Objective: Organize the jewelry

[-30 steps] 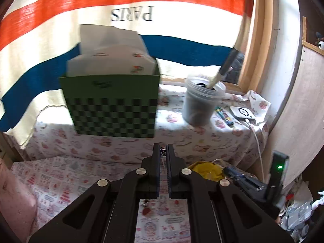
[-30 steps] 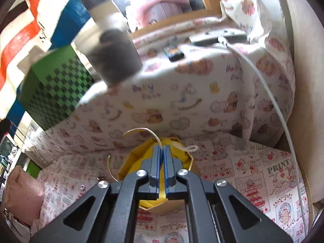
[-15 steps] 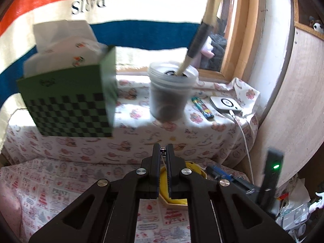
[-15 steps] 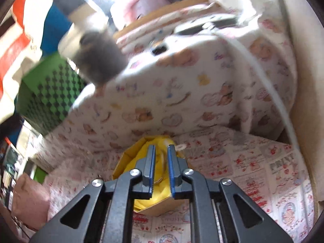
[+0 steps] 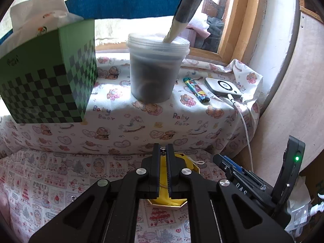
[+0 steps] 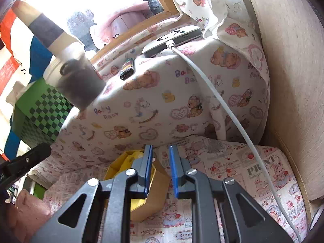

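Now that my right tongs (image 6: 160, 151) have parted, the bangle is let go into the yellow-lined box (image 6: 121, 163).

A second ago those blades were pressed together on a thin bangle above the box; now they stand apart with nothing between them (I cannot make out the bangle itself). My left tongs (image 5: 163, 151) stay clamped on a small beaded piece (image 5: 163, 151) and have swung over the box (image 5: 174, 201), so I judge that one goes in next.

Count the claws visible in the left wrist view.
2: the left claw, centre, pinching a small jewelry piece over the yellow box; the right claw low right.
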A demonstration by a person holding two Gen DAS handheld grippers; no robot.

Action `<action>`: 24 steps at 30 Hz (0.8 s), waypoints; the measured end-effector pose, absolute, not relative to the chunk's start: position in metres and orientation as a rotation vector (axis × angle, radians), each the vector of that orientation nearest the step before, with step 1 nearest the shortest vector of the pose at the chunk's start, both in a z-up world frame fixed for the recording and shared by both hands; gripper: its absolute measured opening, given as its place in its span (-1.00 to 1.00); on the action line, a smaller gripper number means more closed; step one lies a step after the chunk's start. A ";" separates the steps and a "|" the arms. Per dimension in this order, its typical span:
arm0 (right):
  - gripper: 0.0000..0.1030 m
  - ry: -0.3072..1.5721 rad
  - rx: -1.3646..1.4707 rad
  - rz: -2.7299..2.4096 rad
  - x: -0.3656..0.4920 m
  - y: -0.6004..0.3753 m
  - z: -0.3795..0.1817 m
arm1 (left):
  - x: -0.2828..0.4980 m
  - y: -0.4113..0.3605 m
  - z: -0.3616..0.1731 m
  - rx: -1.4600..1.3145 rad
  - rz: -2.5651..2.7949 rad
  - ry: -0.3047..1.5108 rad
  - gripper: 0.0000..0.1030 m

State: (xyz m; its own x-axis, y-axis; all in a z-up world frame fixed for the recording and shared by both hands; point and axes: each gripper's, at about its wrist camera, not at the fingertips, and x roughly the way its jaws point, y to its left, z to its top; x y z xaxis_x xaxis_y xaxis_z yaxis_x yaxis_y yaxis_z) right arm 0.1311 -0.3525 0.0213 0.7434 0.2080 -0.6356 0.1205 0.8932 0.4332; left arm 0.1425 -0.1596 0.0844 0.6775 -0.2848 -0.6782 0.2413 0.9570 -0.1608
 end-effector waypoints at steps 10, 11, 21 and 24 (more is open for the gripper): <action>-0.69 0.750 0.441 0.052 0.135 -0.345 0.014 | 0.161 -0.178 0.055 -0.092 -0.403 0.831 -0.91; -0.69 0.749 0.438 0.050 0.135 -0.345 0.014 | 0.163 -0.179 0.052 -0.099 -0.419 0.840 -0.91; -0.62 0.736 0.481 0.062 0.132 -0.348 0.014 | 0.155 -0.159 0.048 -0.092 -0.416 0.856 -0.91; -0.62 0.725 0.465 0.075 0.129 -0.344 0.018 | 0.149 -0.141 0.053 -0.075 -0.373 0.831 -0.91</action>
State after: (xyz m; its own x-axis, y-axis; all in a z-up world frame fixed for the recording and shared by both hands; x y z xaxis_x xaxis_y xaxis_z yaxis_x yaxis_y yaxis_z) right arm 0.1292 -0.3435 0.0180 0.7504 0.2249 -0.6216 0.0921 0.8956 0.4353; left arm 0.1486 -0.1414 0.0532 0.6135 -0.3520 -0.7069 0.2942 0.9326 -0.2090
